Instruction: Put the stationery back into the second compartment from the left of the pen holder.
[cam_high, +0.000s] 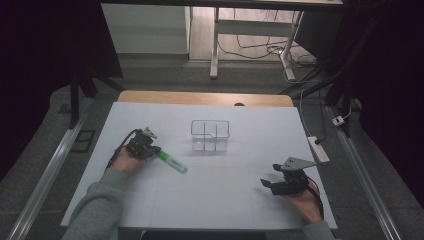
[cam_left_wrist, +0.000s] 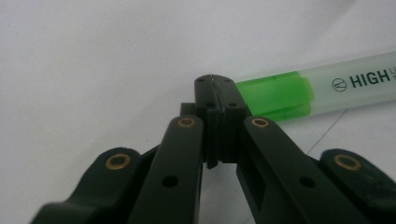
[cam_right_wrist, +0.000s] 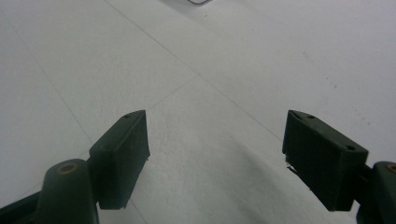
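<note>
Two grippers are working at one white table (cam_high: 150, 200), and one highlighter and one clear box are lying on it. Nearest the person, the right gripper (cam_high: 270, 184) is resting low at the near right with its jaws spread wide and nothing between them; in the right gripper view (cam_right_wrist: 215, 154) only bare tabletop is showing in the gap. Further in on the left, the left gripper (cam_high: 150, 149) is sitting with its jaws pressed together, and in the left gripper view (cam_left_wrist: 217, 88) the closed tips are lying right against the green end of the highlighter (cam_left_wrist: 317, 86), seemingly beside it rather than pinching it, though the contact is hard to judge. The barrel is reading "HIGH" beside a small round logo, the rest running out of frame. In the high view the highlighter (cam_high: 172, 162) is lying flat, its long axis running diagonally from the gripper towards the near right. Beyond it, near the table's middle, the clear box (cam_high: 210, 135), divided into compartments, is standing upright.
</note>
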